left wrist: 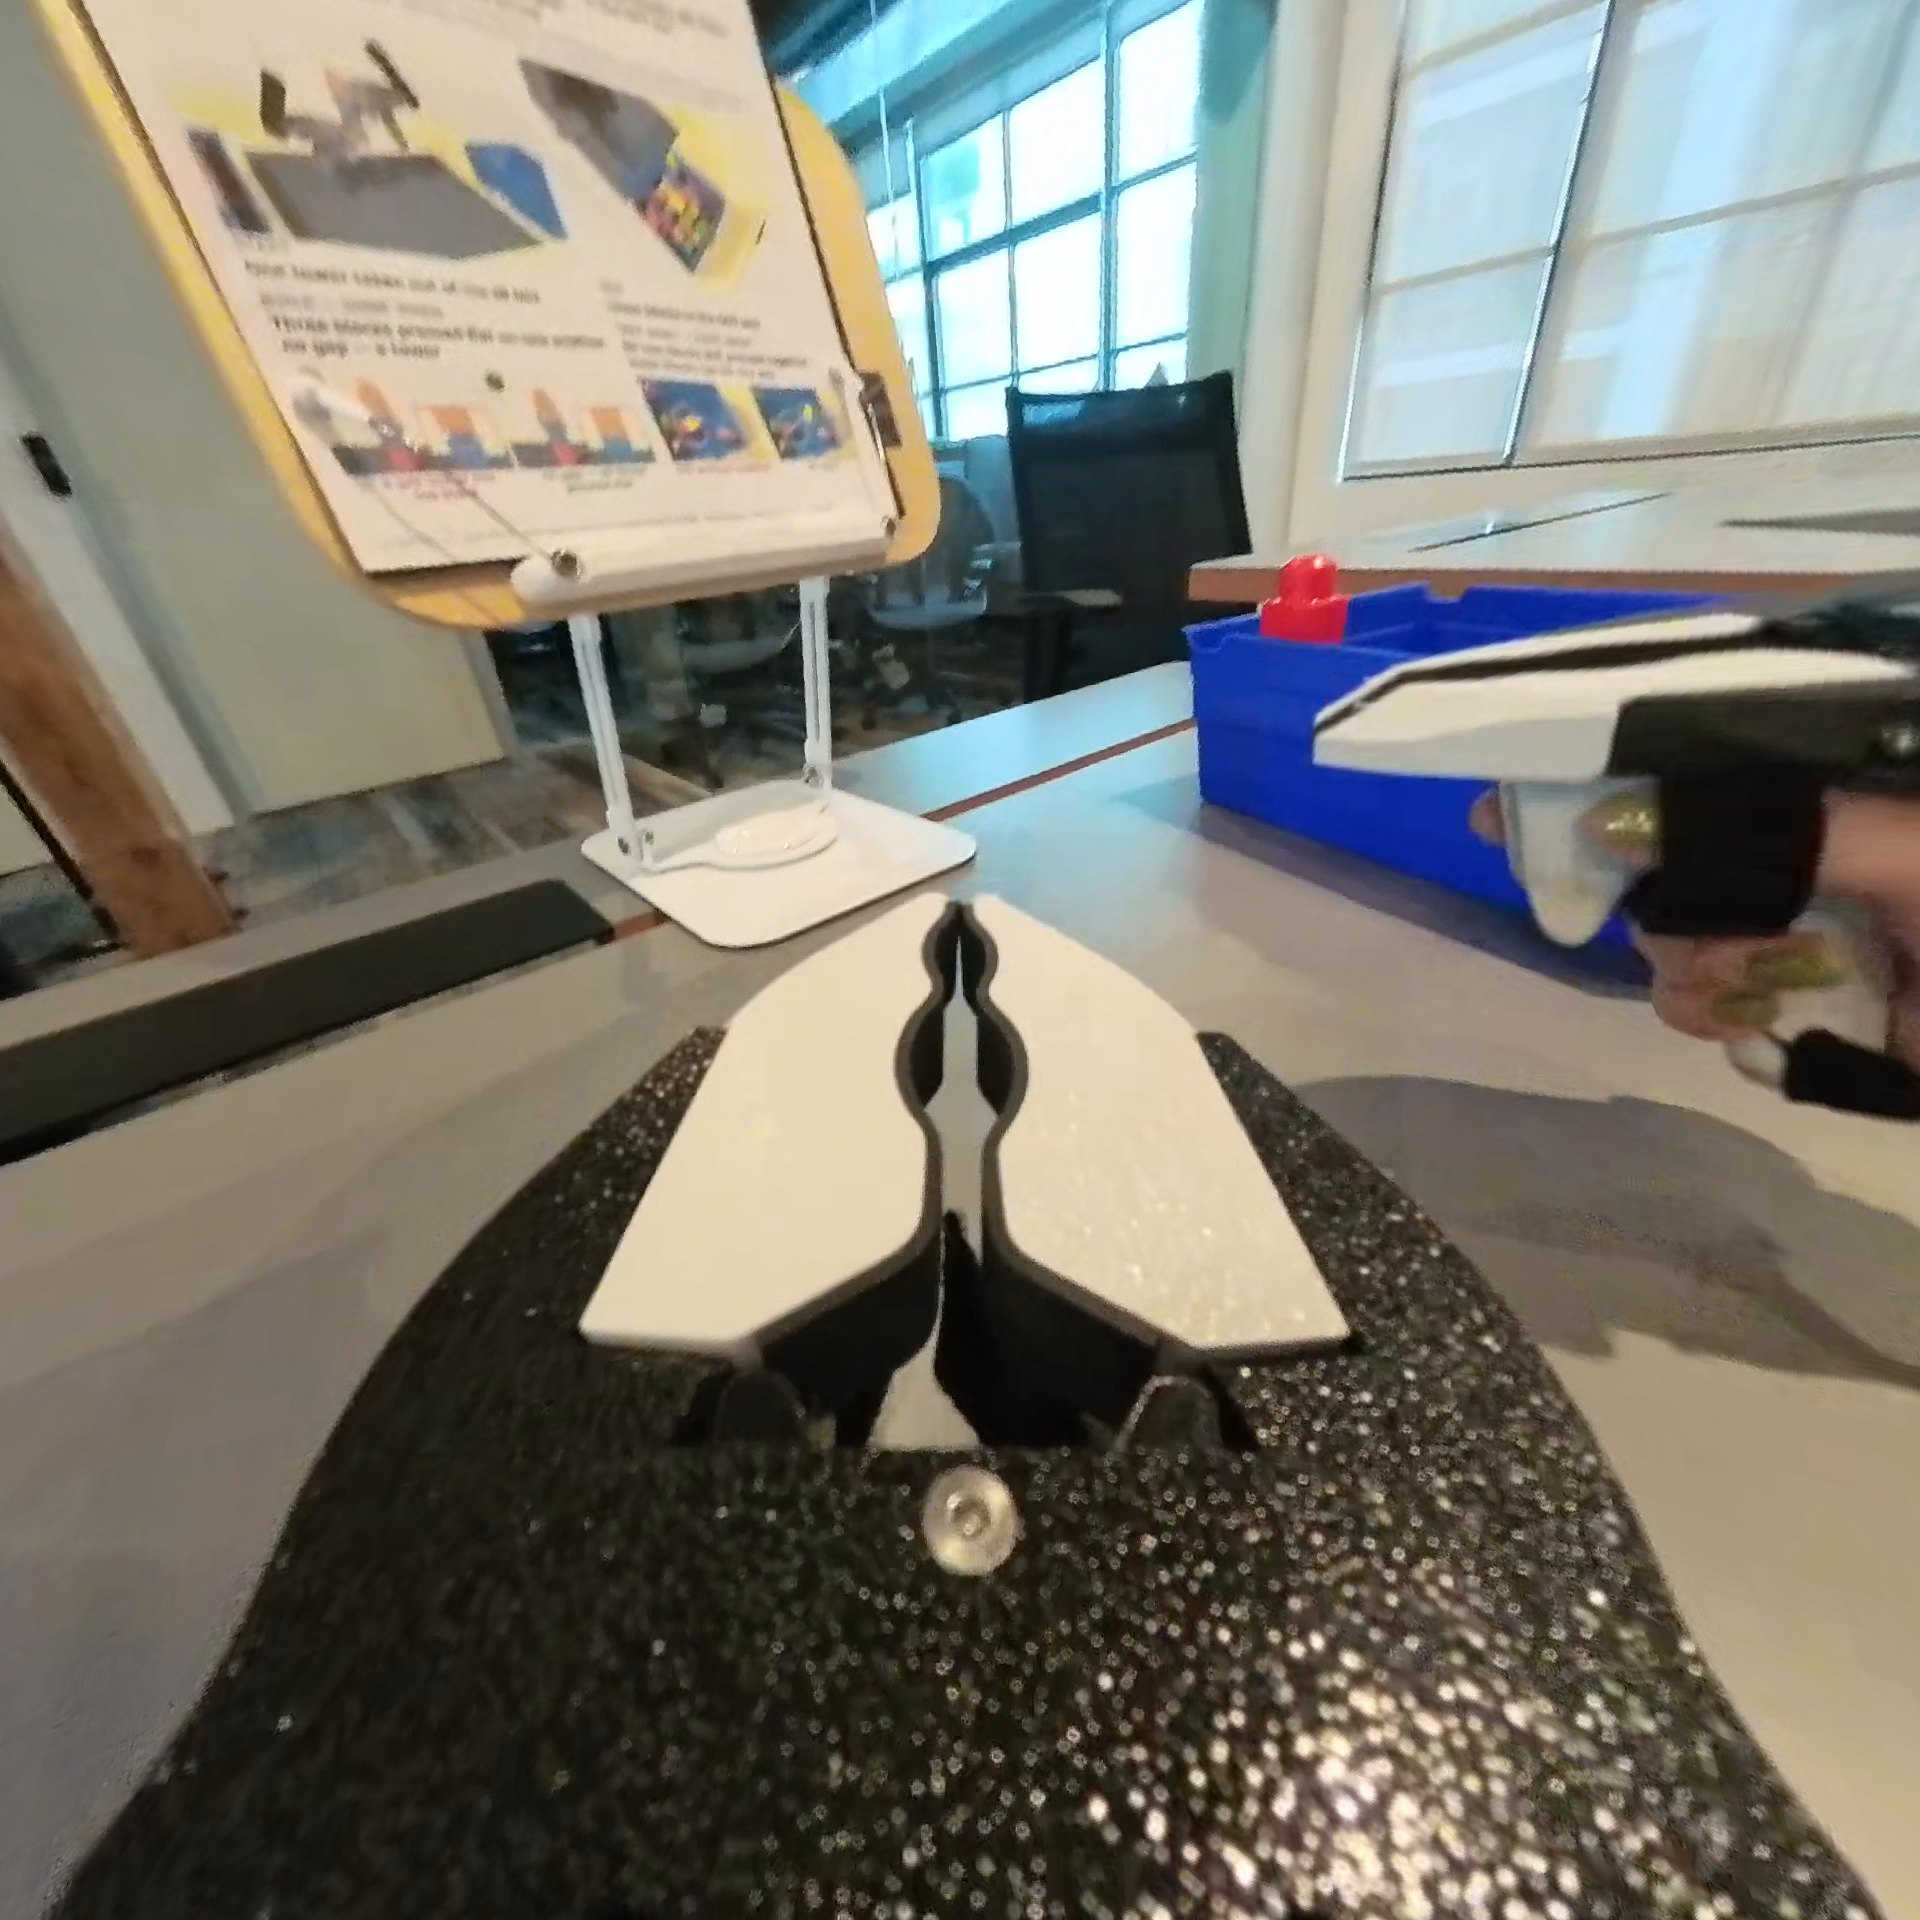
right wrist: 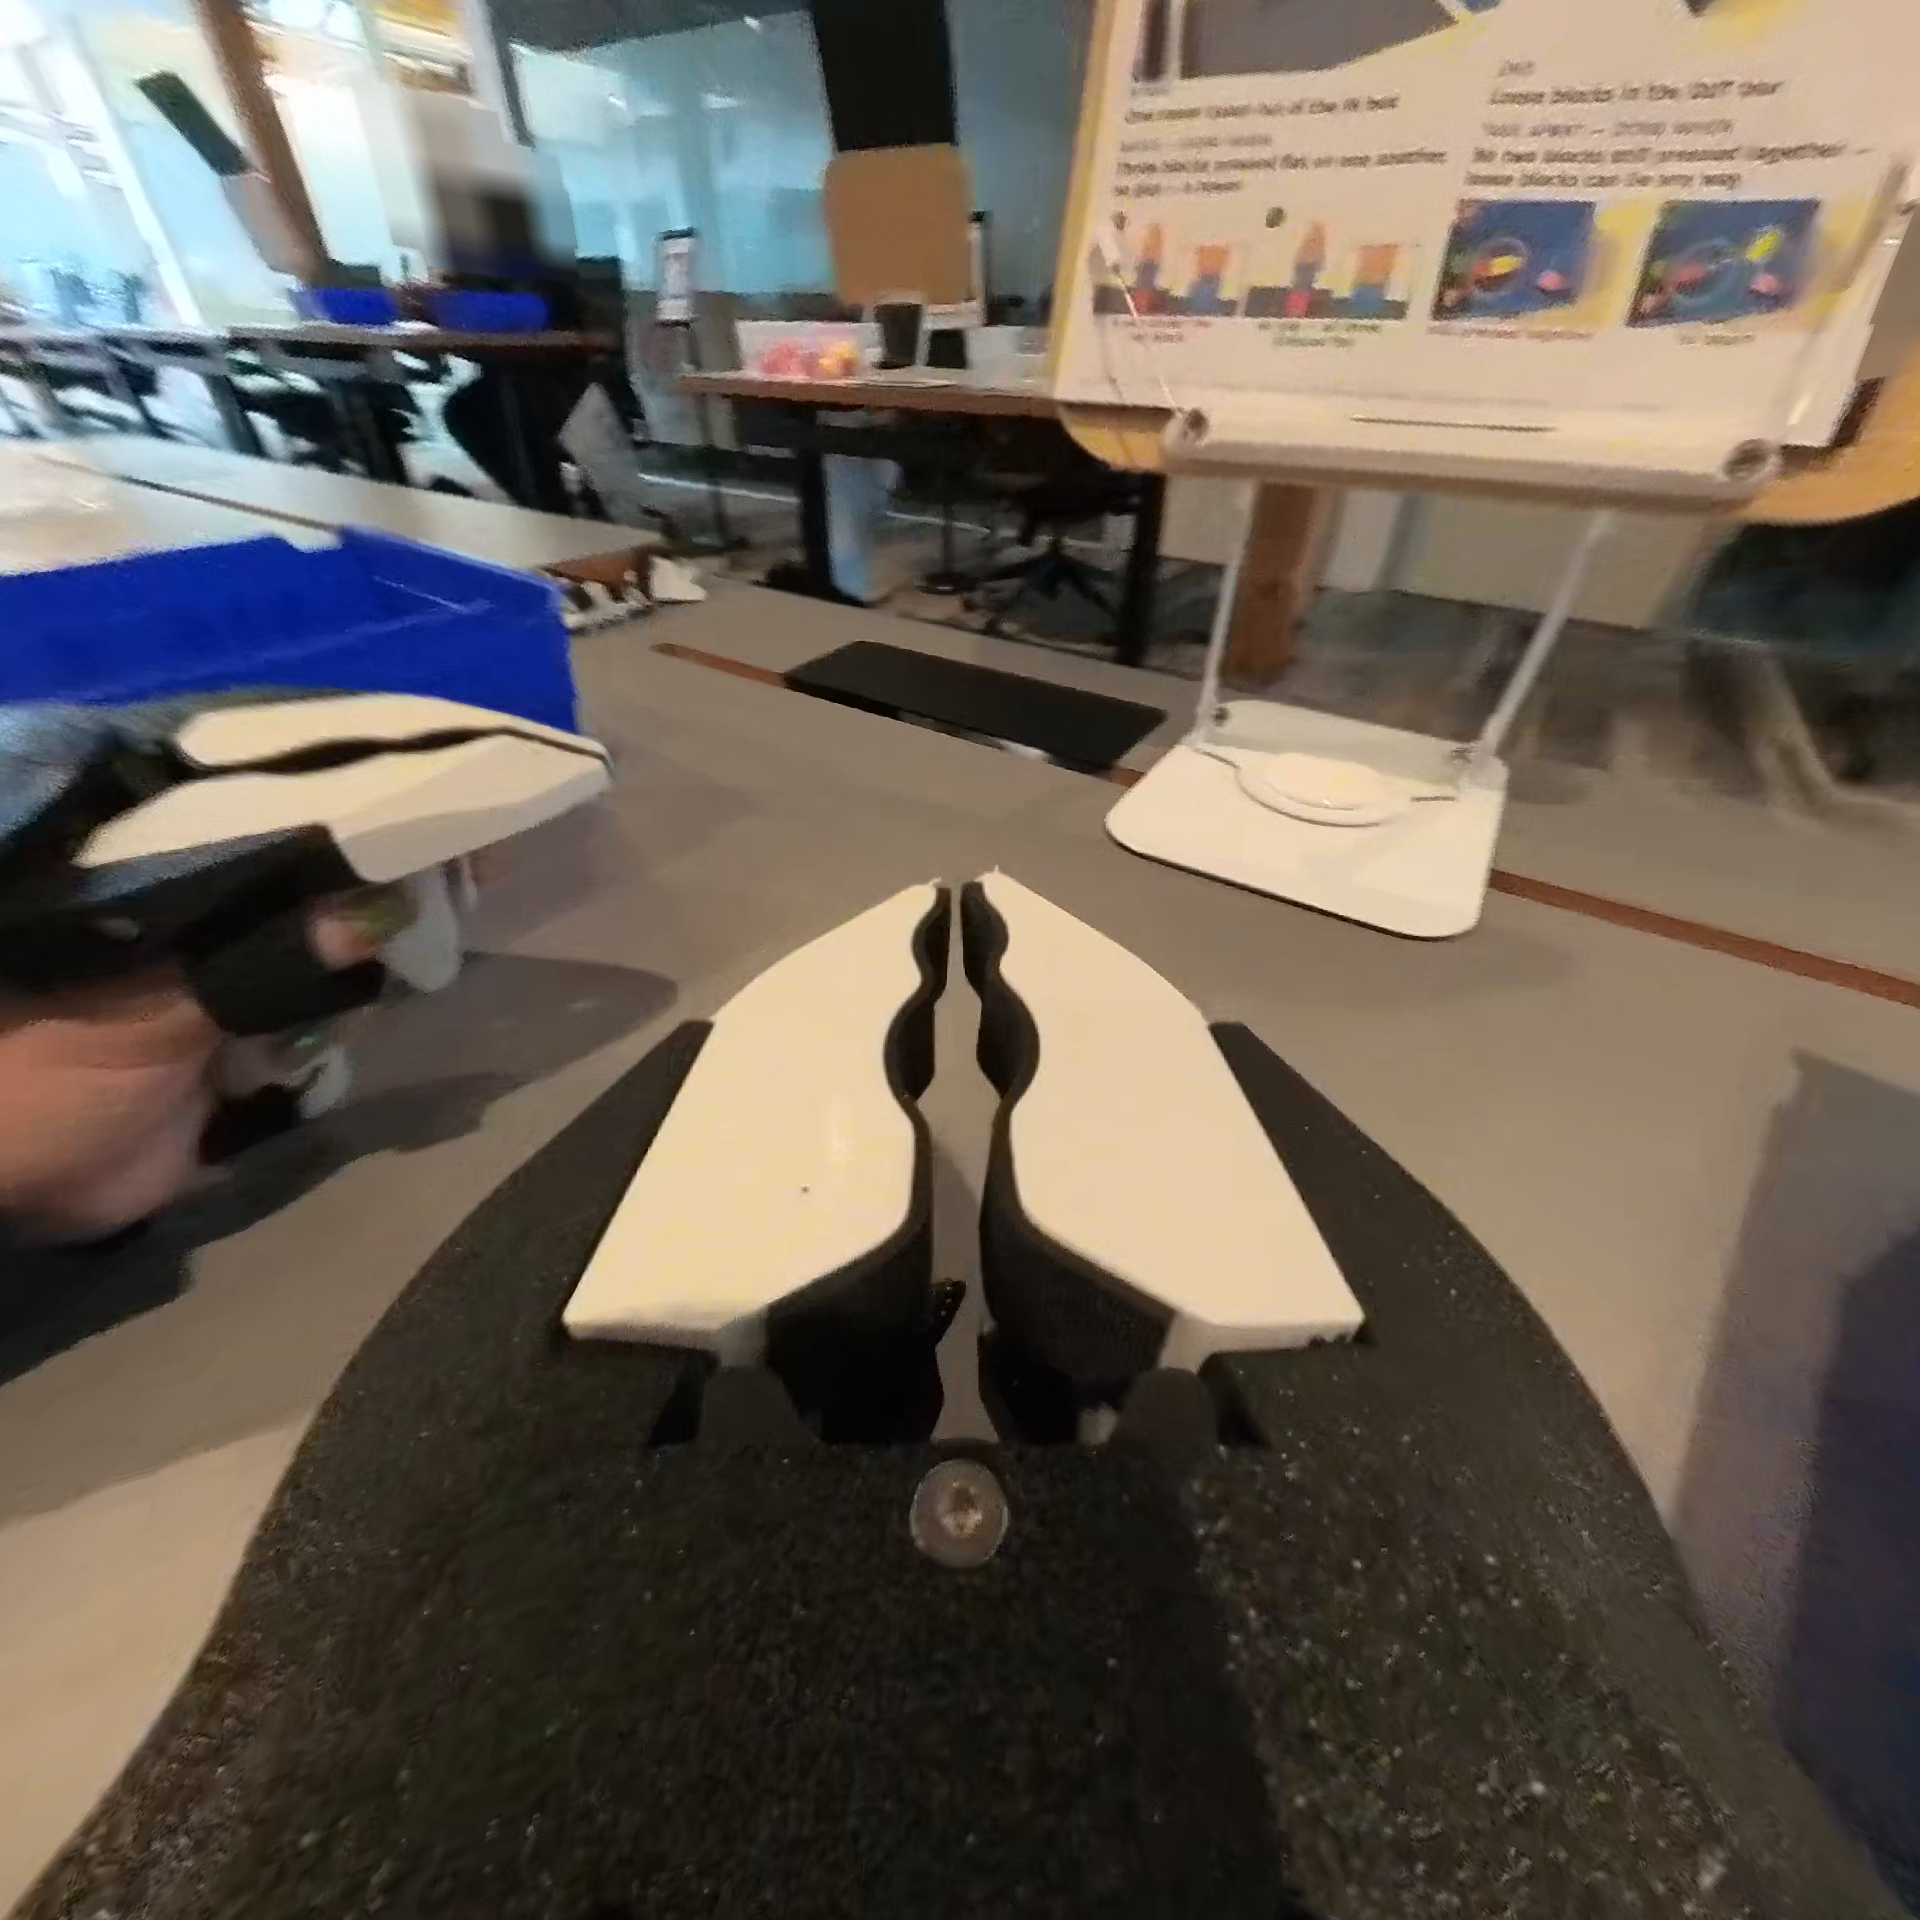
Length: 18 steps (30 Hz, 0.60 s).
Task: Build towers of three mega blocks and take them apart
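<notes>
A red mega block [left wrist: 1304,597] sticks up out of a blue bin [left wrist: 1351,758] at the right of the grey table. No other blocks show. My left gripper [left wrist: 961,914] is shut and empty, low over the table and pointing at the stand's base. It also shows in the right wrist view [right wrist: 592,753], at the left, held in a hand. My right gripper [right wrist: 956,894] is shut and empty. In the left wrist view it [left wrist: 1340,717] shows in front of the blue bin, held in a hand.
A white stand [left wrist: 779,862] holding an instruction sheet [left wrist: 499,260] is at the back of the table; it also shows in the right wrist view [right wrist: 1309,831]. A black mat [right wrist: 977,701] lies beside it. A blue bin [right wrist: 312,623] sits behind the left gripper. Chairs and desks stand beyond. My right fingertips sit around 11 cm from my left ones.
</notes>
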Each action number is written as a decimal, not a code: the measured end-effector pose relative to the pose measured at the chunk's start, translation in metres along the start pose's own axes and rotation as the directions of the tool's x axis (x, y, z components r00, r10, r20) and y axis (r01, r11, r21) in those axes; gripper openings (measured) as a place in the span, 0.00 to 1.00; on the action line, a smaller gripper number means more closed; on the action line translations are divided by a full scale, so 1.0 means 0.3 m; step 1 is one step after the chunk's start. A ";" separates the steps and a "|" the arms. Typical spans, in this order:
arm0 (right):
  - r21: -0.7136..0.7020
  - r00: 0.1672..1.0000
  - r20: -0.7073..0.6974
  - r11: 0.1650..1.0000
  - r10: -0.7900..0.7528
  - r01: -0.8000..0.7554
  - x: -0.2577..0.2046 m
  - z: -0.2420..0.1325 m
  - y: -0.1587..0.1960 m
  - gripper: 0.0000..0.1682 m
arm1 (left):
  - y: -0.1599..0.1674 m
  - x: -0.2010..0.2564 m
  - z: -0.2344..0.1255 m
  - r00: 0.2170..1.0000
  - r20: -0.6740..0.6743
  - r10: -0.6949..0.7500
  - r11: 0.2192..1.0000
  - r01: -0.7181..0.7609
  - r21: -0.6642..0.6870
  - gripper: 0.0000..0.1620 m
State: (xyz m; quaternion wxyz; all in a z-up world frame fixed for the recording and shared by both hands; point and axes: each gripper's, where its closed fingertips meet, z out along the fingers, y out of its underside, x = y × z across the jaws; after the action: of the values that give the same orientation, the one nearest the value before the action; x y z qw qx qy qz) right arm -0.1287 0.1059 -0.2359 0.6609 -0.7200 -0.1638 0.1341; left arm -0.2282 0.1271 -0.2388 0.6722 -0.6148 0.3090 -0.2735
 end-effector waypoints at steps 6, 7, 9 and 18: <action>0.004 0.992 0.087 0.996 -0.090 0.090 -0.101 0.026 0.059 0.01 | 0.048 -0.007 0.002 0.998 0.029 0.061 0.998 -0.060 -0.034 0.00; 0.009 0.993 0.096 0.998 -0.066 0.065 -0.108 0.023 0.057 0.01 | 0.053 -0.009 0.003 0.998 0.027 0.055 0.998 -0.054 -0.039 0.00; 0.025 0.994 0.099 0.999 -0.039 0.037 -0.109 0.015 0.052 0.01 | 0.053 -0.014 0.003 0.999 0.027 0.040 0.998 -0.039 -0.040 0.00; 0.065 0.994 0.063 0.993 0.091 -0.096 -0.034 -0.011 0.038 0.01 | -0.119 0.022 -0.107 0.979 0.029 0.202 0.979 -0.203 0.023 0.00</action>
State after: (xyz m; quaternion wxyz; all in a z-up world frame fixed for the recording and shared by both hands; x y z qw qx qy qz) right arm -0.1360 0.0980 -0.2473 0.6728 -0.6996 -0.1451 0.1921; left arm -0.2475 0.0976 -0.2056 0.7084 -0.5748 0.3575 -0.1997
